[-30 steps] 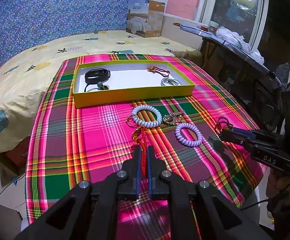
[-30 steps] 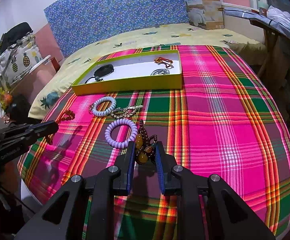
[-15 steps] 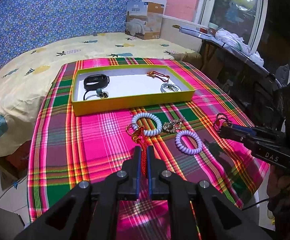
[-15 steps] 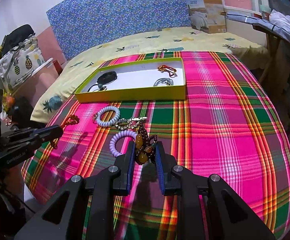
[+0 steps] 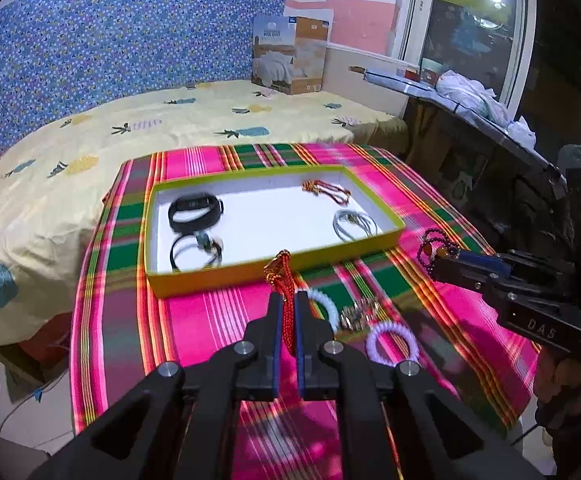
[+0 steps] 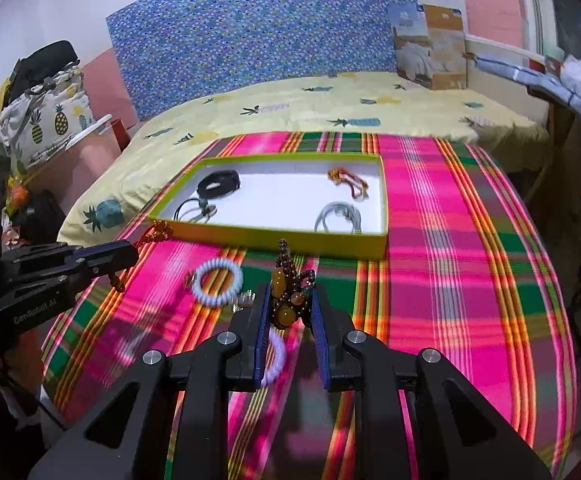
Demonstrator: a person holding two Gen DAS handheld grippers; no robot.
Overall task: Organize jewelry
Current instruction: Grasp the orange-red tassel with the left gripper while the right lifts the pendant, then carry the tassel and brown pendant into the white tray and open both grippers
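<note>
Gripping a red cord bracelet (image 5: 283, 280) between nearly closed fingers, the left gripper (image 5: 285, 322) is hanging above the plaid cloth (image 5: 218, 320), just short of the yellow-green tray (image 5: 250, 274). A white coil band (image 5: 326, 304), a metal piece (image 5: 356, 316) and a lilac coil band (image 5: 390, 344) are lying on the cloth between both tools. The right gripper (image 6: 289, 312) is clamping a brown beaded bracelet (image 6: 288, 296), its fingers part-open around the beads, likewise lifted near the tray's front wall.
</note>
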